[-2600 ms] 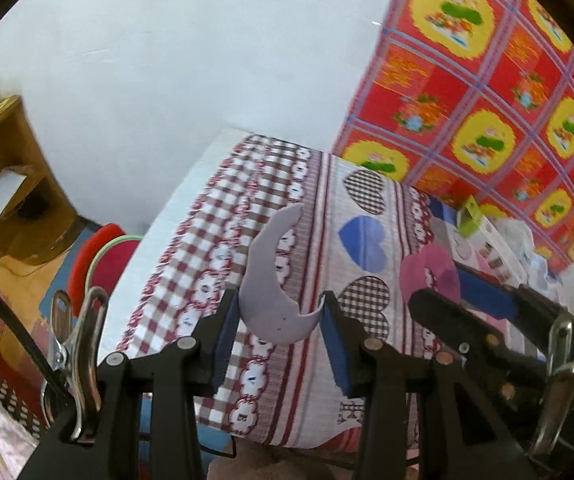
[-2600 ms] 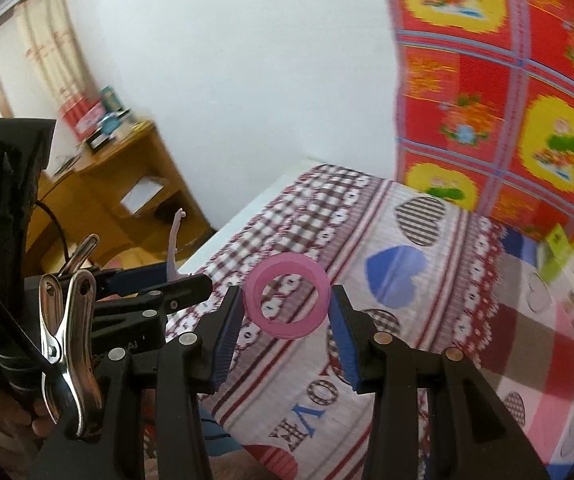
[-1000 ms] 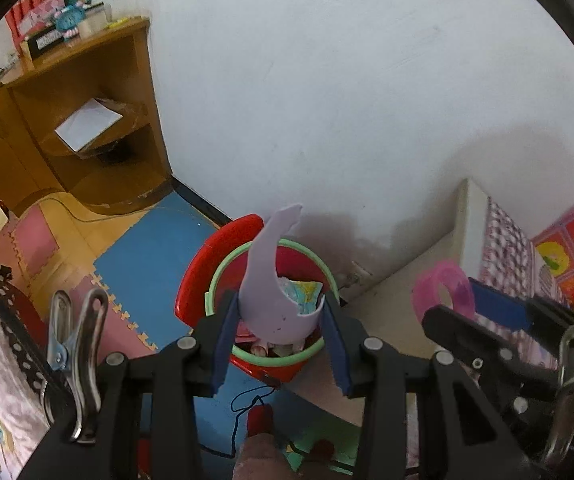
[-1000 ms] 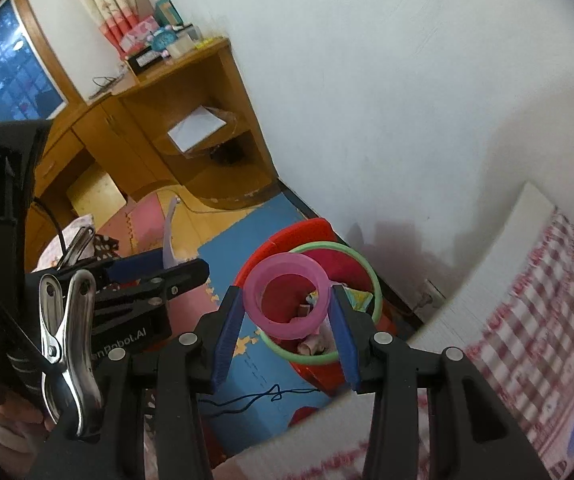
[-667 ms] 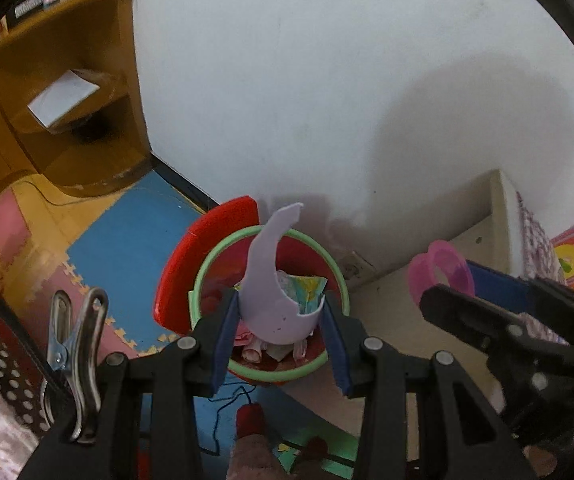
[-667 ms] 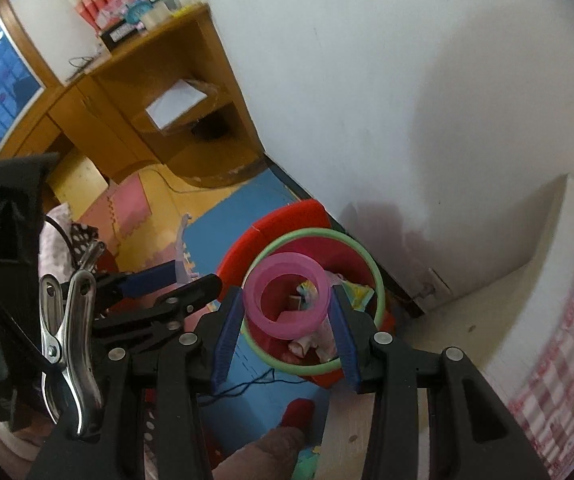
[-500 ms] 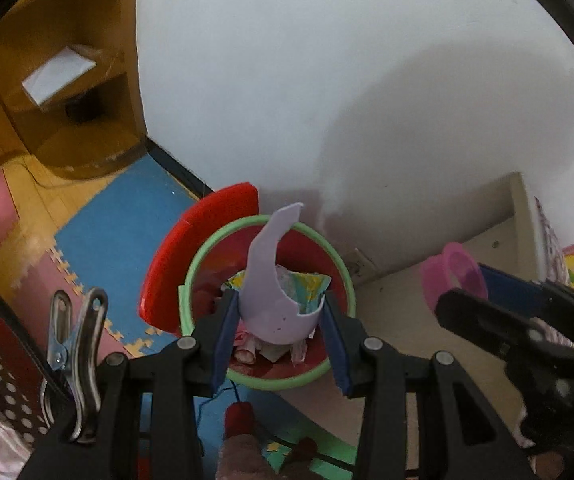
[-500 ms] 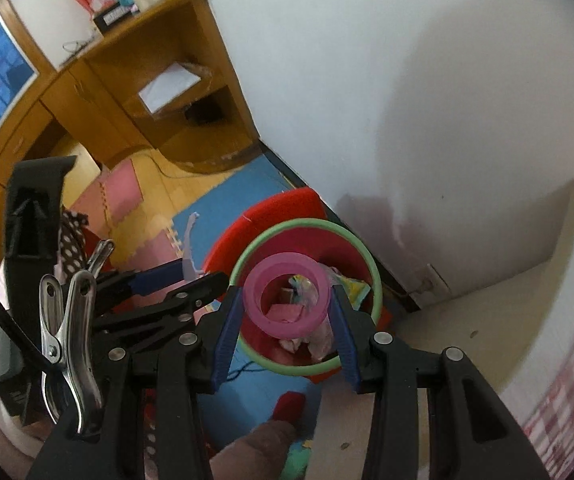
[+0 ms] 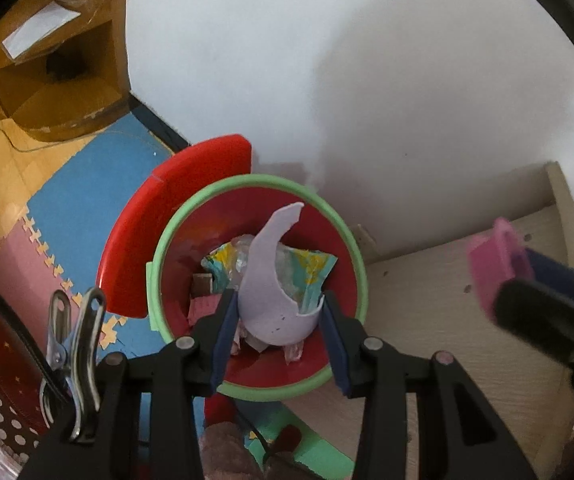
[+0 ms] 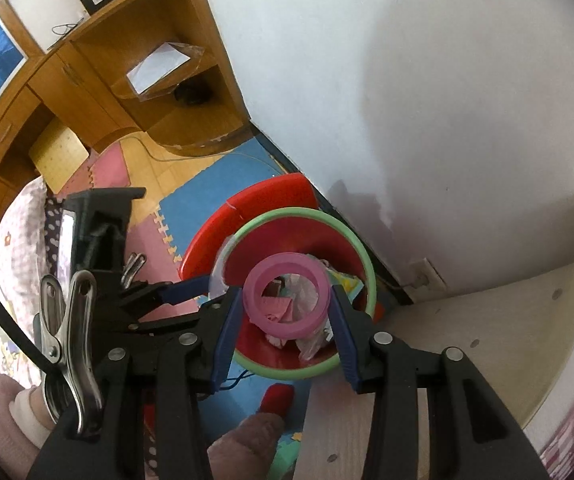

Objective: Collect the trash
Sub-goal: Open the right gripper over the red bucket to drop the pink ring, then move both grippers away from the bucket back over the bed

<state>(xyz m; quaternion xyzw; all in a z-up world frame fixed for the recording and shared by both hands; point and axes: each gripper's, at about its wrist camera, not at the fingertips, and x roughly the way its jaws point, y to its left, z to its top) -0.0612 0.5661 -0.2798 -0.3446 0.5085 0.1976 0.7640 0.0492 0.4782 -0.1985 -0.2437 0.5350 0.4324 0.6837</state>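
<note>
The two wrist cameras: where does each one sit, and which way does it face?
Left wrist: on the left gripper, facing steeply down into the red bin; its fingers hold a lilac shard.
Right wrist: on the right gripper, also facing down; it holds a pink ring.
Shared: the bin, the wall, each other's gripper.

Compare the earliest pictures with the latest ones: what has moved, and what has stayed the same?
Both grippers swung away from the patterned bed and came down over the red bin with the green rim. Unchanged: the left gripper still clamps the pale purple shard, and the right gripper still clamps the pink ring. Nothing has been dropped.
</note>
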